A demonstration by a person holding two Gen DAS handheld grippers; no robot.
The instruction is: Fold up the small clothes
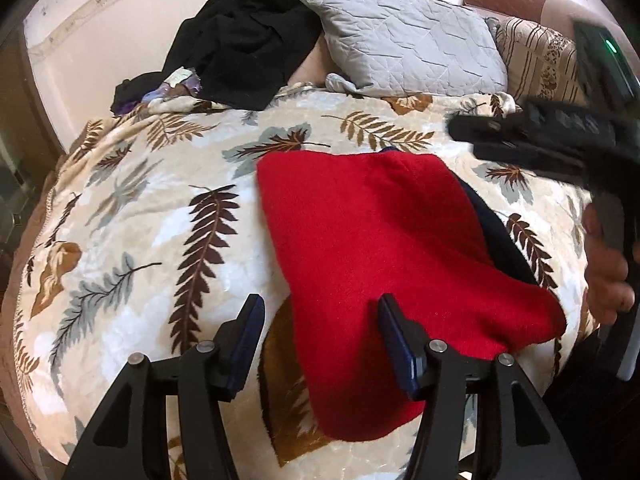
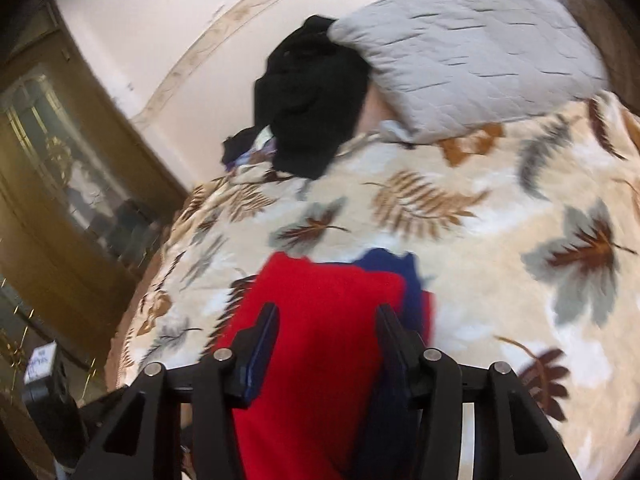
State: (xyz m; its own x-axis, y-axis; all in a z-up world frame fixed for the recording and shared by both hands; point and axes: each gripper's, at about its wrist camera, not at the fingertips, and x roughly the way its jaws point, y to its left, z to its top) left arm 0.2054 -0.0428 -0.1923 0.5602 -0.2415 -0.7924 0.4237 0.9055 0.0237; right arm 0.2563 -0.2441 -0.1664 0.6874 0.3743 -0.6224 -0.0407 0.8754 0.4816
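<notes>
A red garment [image 1: 384,248] lies folded on the leaf-patterned blanket [image 1: 132,208], with a dark blue garment [image 1: 496,232] showing under its right edge. My left gripper [image 1: 320,312] is open just above the red garment's near left edge, empty. My right gripper [image 1: 460,128] enters the left wrist view from the right, above the blanket. In the right wrist view the right gripper [image 2: 328,320] is open over the red garment [image 2: 320,320], with blue cloth [image 2: 392,268] beyond it. That view is motion-blurred.
A black garment pile [image 1: 244,40] and a grey quilted pillow [image 1: 404,36] lie at the bed's far side by the wall. A striped cushion [image 1: 536,56] sits at far right. A wooden cabinet [image 2: 60,184] stands left of the bed.
</notes>
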